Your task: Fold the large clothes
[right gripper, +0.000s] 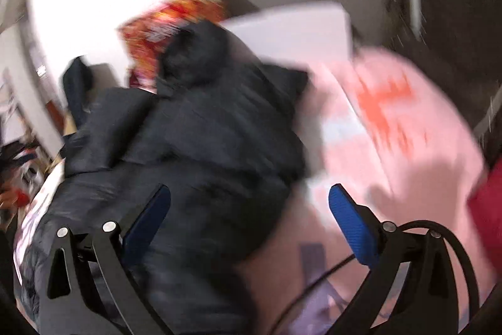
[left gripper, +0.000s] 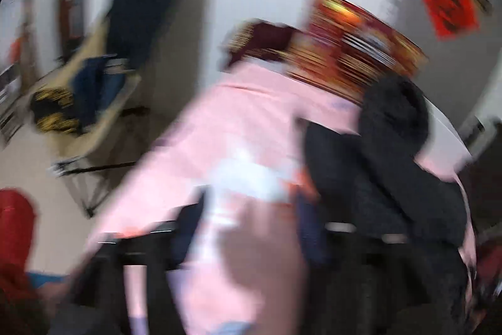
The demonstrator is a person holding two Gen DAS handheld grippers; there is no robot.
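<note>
A black padded jacket lies bunched on a pink printed sheet. My right gripper is open just above the jacket's near edge, its left blue pad over the black cloth and its right pad over the pink sheet. In the left wrist view, which is heavily blurred, the same jacket lies to the right. My left gripper hovers low over the pink sheet with its dark fingers apart and nothing between them.
Red and gold boxes stand behind the jacket against a white wall. A folding chair draped with dark clothes stands at the left. Red cloth lies at the lower left, and a red thing at the right edge.
</note>
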